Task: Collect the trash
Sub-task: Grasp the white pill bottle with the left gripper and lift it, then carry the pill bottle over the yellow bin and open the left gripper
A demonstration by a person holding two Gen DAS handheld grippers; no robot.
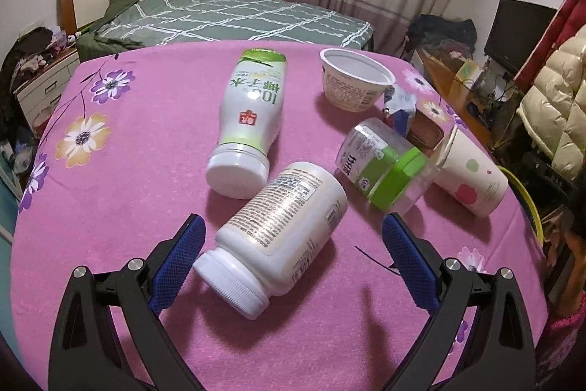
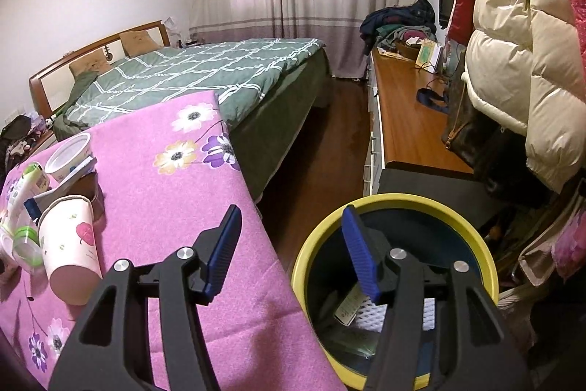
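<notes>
A white pill bottle [image 1: 282, 229] with a printed label lies on its side on the pink flowered tablecloth [image 1: 146, 141]. My left gripper [image 1: 293, 224] is open around it; the left pad [image 1: 183, 255] sits close by its cap and the right pad [image 1: 406, 255] stands well clear. Beyond lie a coconut-water bottle [image 1: 252, 120], a white tub [image 1: 351, 83], a clear jar with a green lid [image 1: 384, 163] and a paper cup [image 1: 472, 174]. My right gripper [image 2: 291, 211] is open and holds nothing, over the gap between the table edge and the yellow-rimmed bin [image 2: 395, 202], which holds some trash [image 2: 351, 308].
A crumpled wrapper [image 1: 401, 105] and a brown object [image 1: 425, 134] lie among the cups. A bed [image 2: 205, 76] stands behind the table. A wooden desk [image 2: 410, 120] and hanging puffer coats [image 2: 520, 54] crowd the right side beside the bin.
</notes>
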